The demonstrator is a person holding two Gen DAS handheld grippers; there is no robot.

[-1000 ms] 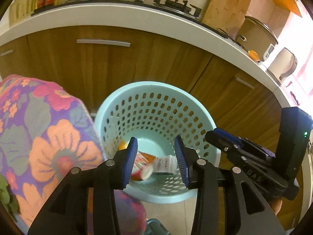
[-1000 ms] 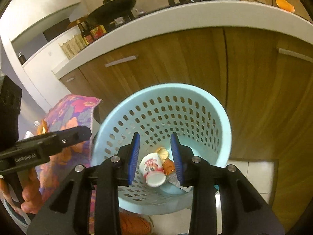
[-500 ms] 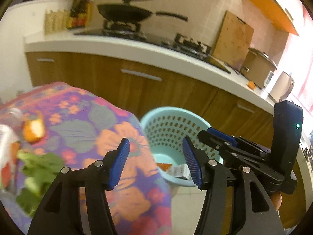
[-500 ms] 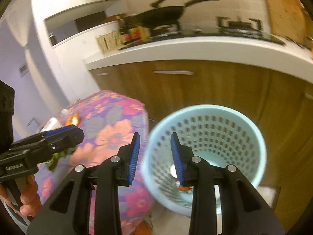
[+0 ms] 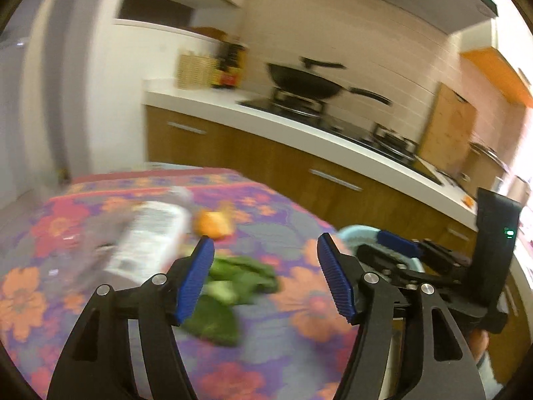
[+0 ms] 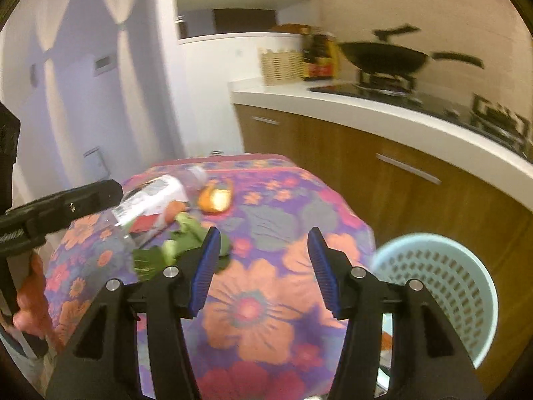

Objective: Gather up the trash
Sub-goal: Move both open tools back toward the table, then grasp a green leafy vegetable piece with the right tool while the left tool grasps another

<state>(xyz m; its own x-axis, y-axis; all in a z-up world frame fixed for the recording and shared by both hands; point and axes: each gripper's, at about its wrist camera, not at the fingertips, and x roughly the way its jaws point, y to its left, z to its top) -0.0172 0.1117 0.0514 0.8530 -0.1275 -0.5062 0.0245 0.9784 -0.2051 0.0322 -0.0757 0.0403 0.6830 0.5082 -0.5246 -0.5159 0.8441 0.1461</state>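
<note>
Trash lies on a table with a flowered cloth (image 5: pixel 289 303): a clear plastic bottle (image 5: pixel 146 240) on its side, an orange peel (image 5: pixel 213 225) and green vegetable leaves (image 5: pixel 233 286). The same bottle (image 6: pixel 150 196), peel (image 6: pixel 215 196) and leaves (image 6: pixel 180 243) show in the right wrist view. My left gripper (image 5: pixel 265 275) is open and empty above the leaves. My right gripper (image 6: pixel 263 266) is open and empty over the cloth (image 6: pixel 253 303), right of the leaves. The pale blue perforated basket (image 6: pixel 443 286) stands on the floor to the table's right; only its rim (image 5: pixel 356 231) shows in the left wrist view.
A kitchen counter (image 6: pixel 399 116) with wooden cabinets runs behind the table and basket. On it are a black wok (image 6: pixel 383 55) on a stove, bottles and a woven holder (image 6: pixel 283 63). White walls stand at the left. The left view is motion-blurred.
Both grippers have swung up and left from over the basket to over the table. Both have opened wider. The bottle, peel and leaves have come into view.
</note>
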